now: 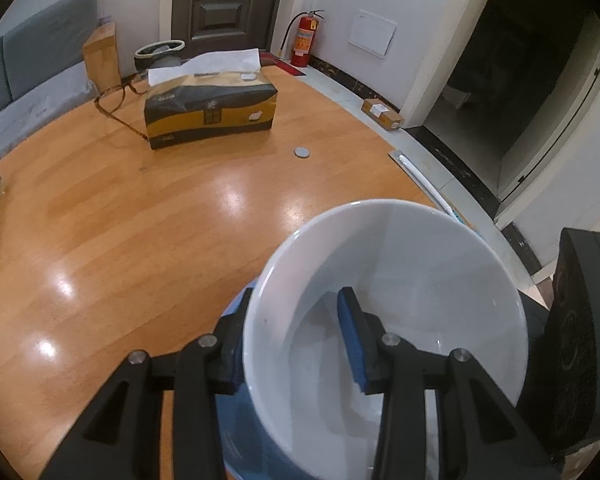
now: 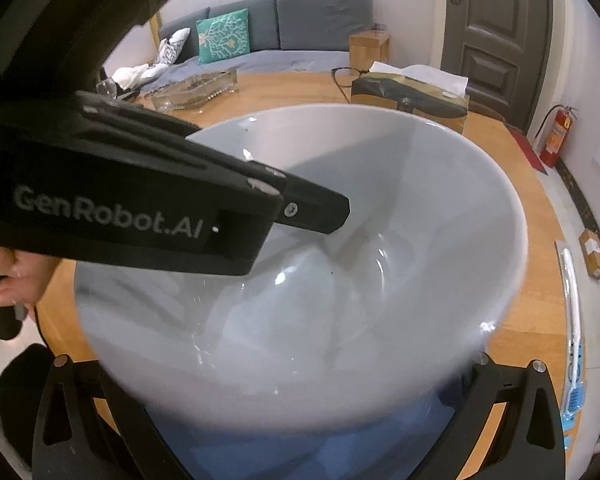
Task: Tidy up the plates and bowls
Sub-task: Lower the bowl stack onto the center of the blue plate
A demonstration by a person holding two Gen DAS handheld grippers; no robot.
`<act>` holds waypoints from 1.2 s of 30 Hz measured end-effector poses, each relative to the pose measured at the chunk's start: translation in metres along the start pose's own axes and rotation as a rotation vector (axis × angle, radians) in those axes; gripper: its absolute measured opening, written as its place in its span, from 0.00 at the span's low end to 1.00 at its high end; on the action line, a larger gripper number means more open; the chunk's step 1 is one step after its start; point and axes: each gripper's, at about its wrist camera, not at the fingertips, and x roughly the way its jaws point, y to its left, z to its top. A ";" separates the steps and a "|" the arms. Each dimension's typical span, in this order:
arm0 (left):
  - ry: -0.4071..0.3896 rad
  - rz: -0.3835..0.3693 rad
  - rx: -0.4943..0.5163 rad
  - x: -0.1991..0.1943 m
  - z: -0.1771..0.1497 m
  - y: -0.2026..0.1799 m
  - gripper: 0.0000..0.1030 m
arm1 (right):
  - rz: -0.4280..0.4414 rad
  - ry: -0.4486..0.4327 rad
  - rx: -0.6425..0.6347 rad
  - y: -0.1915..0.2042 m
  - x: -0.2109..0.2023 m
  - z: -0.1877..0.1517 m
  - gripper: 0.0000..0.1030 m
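A large white glazed ceramic bowl (image 2: 320,280) fills most of the frame, above a round wooden bench (image 2: 540,208). The black left tongs (image 2: 300,208) reach in from the left, one finger (image 2: 316,210) inside the bowl against its wall. The right tongs' black arms stand wide at either side below the bowl, their tips hidden. Something blue (image 2: 300,448) lies beneath. A black-and-gold tissue box (image 2: 412,102) sits behind.
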 end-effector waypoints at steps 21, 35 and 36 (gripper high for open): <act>0.024 -0.018 0.038 -0.004 -0.011 -0.016 0.35 | 0.010 -0.005 -0.006 0.001 -0.009 -0.013 0.99; 0.031 -0.001 0.012 -0.009 -0.010 -0.014 0.36 | 0.007 -0.018 0.008 0.000 -0.010 -0.016 0.99; 0.028 0.000 0.009 -0.011 -0.010 -0.013 0.37 | 0.007 -0.019 0.009 0.000 -0.010 -0.016 0.99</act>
